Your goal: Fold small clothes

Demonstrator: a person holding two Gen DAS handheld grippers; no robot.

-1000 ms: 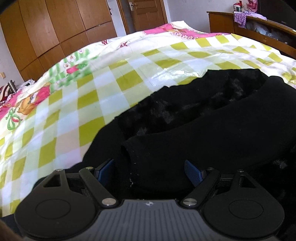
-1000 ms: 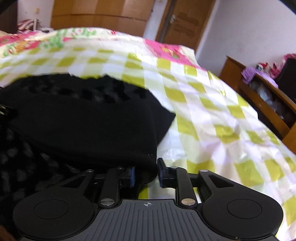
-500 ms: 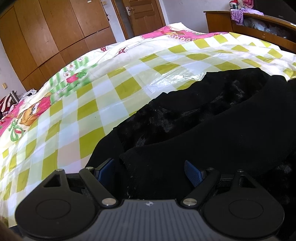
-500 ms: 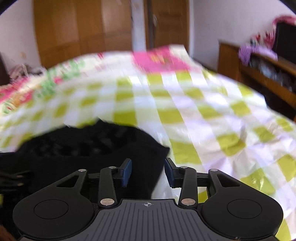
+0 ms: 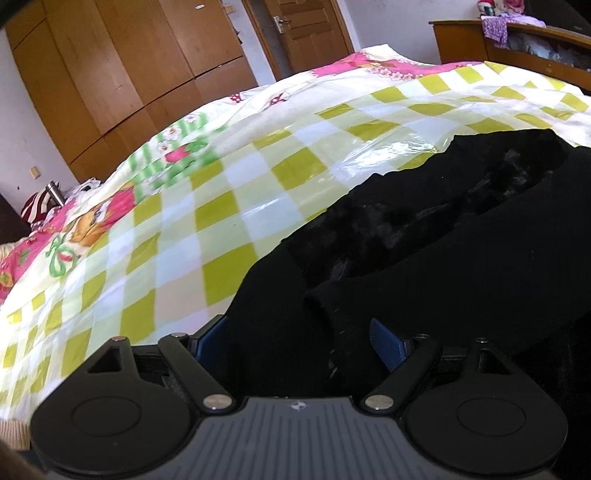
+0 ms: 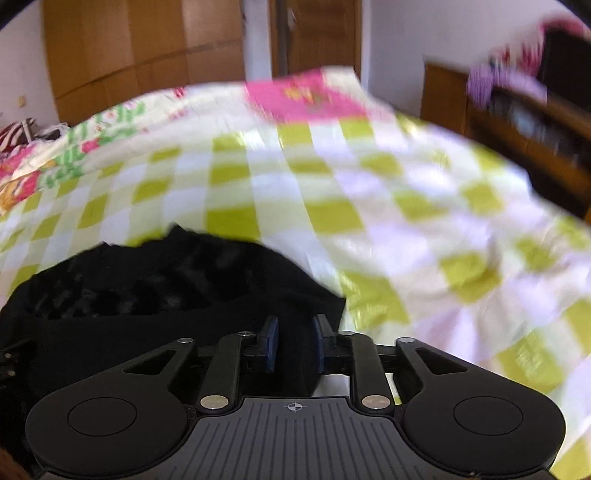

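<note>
A black garment (image 5: 461,266) with a fuzzy lining lies on the bed, its upper layer folded over. My left gripper (image 5: 295,336) stands open and wide, low over the garment's left end, with black cloth lying between its blue pads (image 5: 386,341). In the blurred right wrist view the garment (image 6: 147,302) fills the lower left. My right gripper (image 6: 294,339) is at its right corner. Its jaws are closing, narrow, with black cloth between the pads.
The bed wears a shiny yellow-green and white checked cover (image 5: 221,206) with pink cartoon prints at the far end. A wooden wardrobe (image 5: 129,74) and a door (image 5: 303,33) stand behind. A wooden shelf unit (image 5: 517,48) flanks the right side, and a pile of clothes (image 5: 40,203) lies at the left.
The right gripper opened off the garment's corner, rose and rolled, then narrowed again on the cloth. The left gripper stayed wide open over the garment, tilting only slightly.
</note>
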